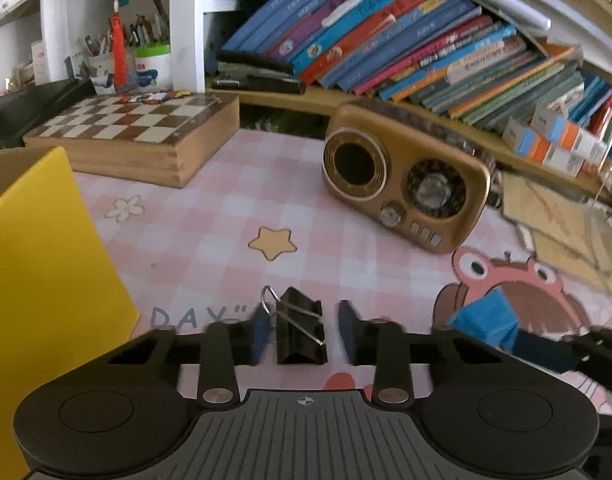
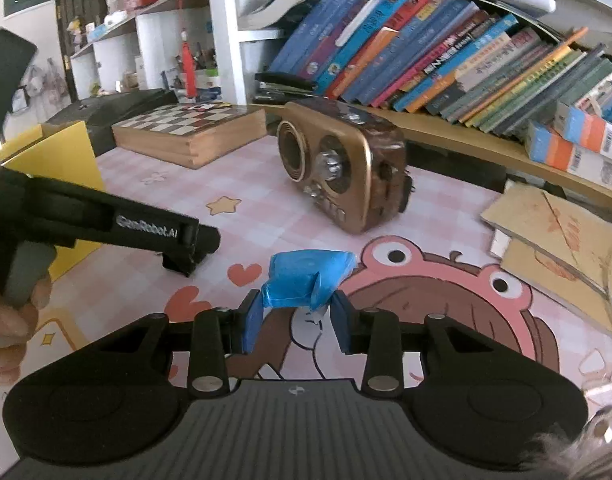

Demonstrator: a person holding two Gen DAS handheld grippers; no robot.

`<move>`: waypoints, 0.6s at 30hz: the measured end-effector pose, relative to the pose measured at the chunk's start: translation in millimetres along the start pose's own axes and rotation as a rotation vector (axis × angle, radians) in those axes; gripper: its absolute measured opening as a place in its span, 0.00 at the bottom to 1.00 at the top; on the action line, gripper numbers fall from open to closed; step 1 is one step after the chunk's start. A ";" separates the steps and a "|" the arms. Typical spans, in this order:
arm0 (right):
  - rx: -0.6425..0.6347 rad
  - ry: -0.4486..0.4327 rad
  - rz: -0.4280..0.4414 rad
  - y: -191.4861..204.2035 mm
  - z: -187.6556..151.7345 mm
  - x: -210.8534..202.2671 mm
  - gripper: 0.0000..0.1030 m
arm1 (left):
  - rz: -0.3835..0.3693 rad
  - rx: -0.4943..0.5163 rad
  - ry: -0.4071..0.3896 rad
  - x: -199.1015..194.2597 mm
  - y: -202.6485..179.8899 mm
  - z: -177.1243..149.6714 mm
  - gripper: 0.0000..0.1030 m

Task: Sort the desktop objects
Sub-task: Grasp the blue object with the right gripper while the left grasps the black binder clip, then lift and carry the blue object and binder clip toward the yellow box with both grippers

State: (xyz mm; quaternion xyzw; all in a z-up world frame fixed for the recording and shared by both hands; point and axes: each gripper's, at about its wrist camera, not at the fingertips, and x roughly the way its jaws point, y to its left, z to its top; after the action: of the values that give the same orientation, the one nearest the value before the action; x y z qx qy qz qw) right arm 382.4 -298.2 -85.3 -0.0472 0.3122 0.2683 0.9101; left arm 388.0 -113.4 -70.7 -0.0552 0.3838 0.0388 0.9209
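left gripper (image 1: 299,330) fingers spread either side of binder clip (image 1: 299,328) on mat, prob lining up; right gripper (image 2: 295,316) pinches blue packet (image 2: 308,278), likely bound for yellow box (image 1: 45,264).

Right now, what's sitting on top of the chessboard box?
A few small, flat red, white and black pieces lie at the far edge of the chessboard box; they're too small to identify. The rest of its checkered top is bare. Its inside is closed off from view.

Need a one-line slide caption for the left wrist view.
Left gripper open around a black binder clip on the pink mat, yellow box at left, radio behind.
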 end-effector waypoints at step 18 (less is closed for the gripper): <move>0.046 0.006 -0.003 6.2 -14.8 -32.6 0.33 | -0.101 0.001 -0.060 -61.8 1.5 -20.3 0.07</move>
State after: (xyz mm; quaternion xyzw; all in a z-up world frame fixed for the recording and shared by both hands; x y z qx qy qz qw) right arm 349.6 -311.5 -77.3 -0.0276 0.3208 0.2596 0.9105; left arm 330.2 -116.4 -41.0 -0.0729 0.3526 -0.0064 0.9329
